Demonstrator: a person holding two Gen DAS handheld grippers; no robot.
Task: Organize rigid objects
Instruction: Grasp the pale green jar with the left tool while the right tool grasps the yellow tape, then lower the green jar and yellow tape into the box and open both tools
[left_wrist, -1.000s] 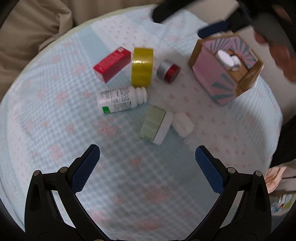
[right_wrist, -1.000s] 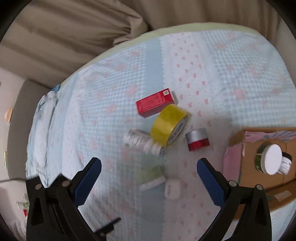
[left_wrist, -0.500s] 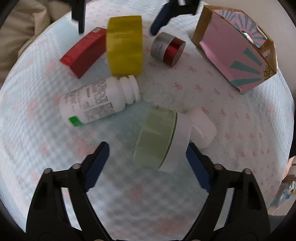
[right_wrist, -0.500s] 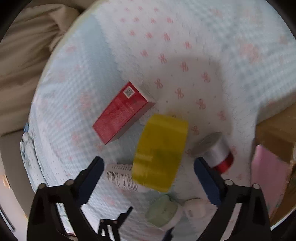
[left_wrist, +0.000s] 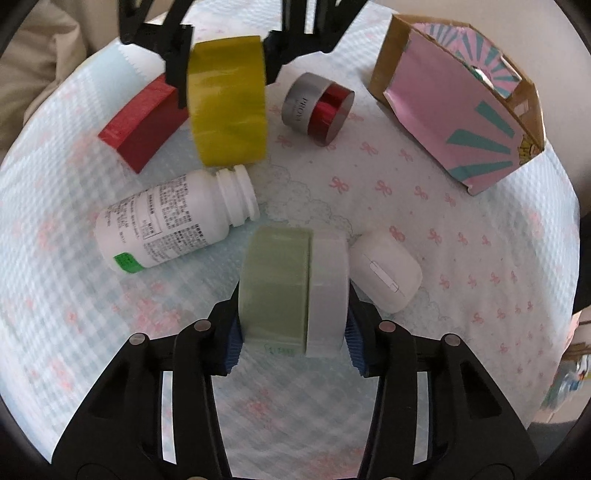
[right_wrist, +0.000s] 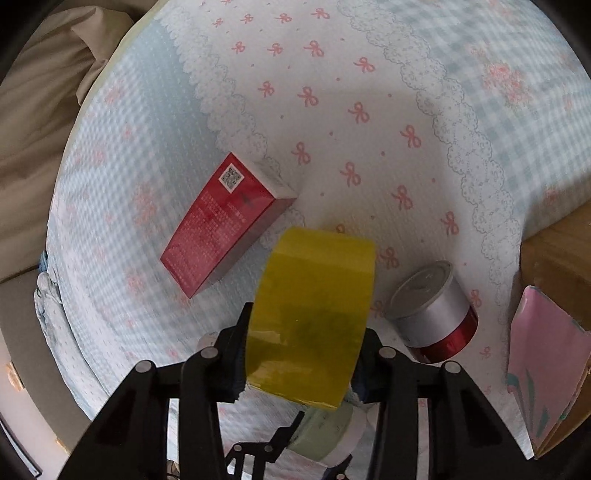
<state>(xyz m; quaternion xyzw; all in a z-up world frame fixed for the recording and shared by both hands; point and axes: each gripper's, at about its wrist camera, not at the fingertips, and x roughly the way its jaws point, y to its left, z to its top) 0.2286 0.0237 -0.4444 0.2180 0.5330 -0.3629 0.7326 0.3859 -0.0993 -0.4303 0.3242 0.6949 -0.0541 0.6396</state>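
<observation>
My left gripper (left_wrist: 293, 334) is shut on a pale green jar with a white lid (left_wrist: 291, 291) lying on its side. My right gripper (right_wrist: 301, 354) is shut on a yellow tape roll (right_wrist: 314, 310); the roll also shows in the left wrist view (left_wrist: 227, 114). A red box (right_wrist: 225, 221), a silver and red jar (right_wrist: 436, 314), a white pill bottle (left_wrist: 173, 221) and a small white case (left_wrist: 386, 273) lie on the cloth. A pink cardboard box (left_wrist: 458, 99) stands at the right.
The table carries a blue-and-white cloth with pink bows (right_wrist: 369, 110). Beige fabric (right_wrist: 33, 110) lies past its far left edge. The pink box also shows at the right edge of the right wrist view (right_wrist: 546, 369).
Both grippers came down and closed: the left one on the green jar, the right one on the yellow tape roll. Both were open and above the objects before.
</observation>
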